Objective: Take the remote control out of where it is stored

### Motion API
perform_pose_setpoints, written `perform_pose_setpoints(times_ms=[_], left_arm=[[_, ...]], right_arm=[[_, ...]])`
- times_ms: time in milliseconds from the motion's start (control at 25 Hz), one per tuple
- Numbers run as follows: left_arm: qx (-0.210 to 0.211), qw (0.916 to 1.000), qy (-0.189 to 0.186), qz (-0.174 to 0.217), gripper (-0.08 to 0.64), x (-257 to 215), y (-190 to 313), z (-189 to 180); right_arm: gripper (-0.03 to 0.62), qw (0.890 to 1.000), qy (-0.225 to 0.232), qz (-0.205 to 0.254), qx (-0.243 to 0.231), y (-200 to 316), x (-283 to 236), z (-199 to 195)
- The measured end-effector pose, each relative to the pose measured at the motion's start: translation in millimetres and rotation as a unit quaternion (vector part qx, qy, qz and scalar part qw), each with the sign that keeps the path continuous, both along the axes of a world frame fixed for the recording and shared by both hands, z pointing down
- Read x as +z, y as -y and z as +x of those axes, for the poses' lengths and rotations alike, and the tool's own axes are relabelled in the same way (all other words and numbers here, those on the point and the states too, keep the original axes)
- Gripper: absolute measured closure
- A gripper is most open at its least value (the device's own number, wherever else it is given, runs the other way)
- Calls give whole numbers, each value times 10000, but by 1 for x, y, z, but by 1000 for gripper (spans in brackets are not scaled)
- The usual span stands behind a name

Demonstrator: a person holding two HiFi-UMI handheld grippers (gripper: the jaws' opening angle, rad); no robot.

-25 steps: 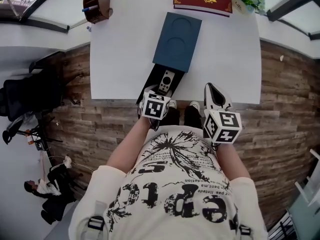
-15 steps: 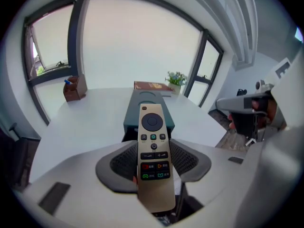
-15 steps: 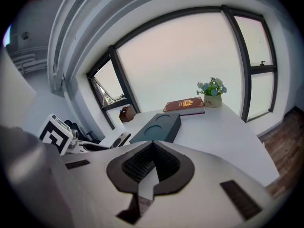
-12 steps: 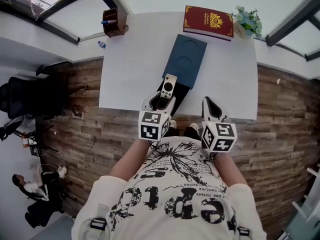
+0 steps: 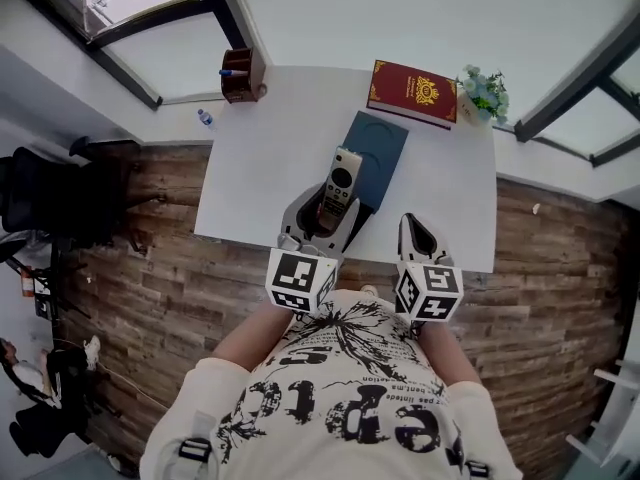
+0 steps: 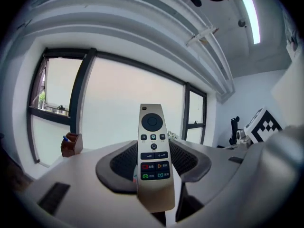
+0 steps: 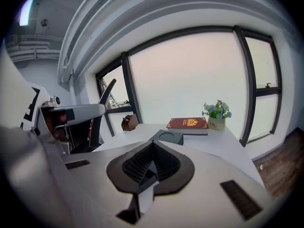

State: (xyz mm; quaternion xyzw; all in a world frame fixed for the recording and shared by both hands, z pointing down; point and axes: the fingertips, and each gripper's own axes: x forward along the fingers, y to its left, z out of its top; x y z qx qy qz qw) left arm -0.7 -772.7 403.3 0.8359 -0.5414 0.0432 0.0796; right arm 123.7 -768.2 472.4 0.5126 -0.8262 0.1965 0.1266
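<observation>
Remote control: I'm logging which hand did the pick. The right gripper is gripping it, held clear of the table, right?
No: the left gripper grips the remote control, held clear of the table, as the left gripper view shows. The right gripper is shut on nothing.

A white table (image 5: 262, 173) stands on a wooden floor (image 5: 150, 278). On it lie a dark blue case (image 5: 380, 150), a red book (image 5: 413, 92), a small flower pot (image 5: 481, 96) and a brown pen holder (image 5: 243, 74).

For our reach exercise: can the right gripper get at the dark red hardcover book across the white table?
Probably yes. The right gripper is shut on nothing, and bare white table lies between it and the dark red hardcover book. The flat blue box sits left of that path.
</observation>
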Motion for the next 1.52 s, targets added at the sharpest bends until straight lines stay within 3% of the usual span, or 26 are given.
perform_pose_setpoints(times_ms=[280,480,720,1520], left_arm=[[-117,9934,-238,1116,341,-62,-8,1],[-58,9894,-283,1427,341,-79,-13,4],[-138,9890,-246,1454,341,-81,-18,1],[-248,9925,-254,1168,342,-64,-23,-9]], right_arm=[[591,9966,273,760,-149,-2,-42,-4],[591,9938,321,1056,-93,-4,-58,2],[591,9908,286,1305,-213,-11,-70,-2],[591,9901,278,1329,-354,-11,-69,-16]])
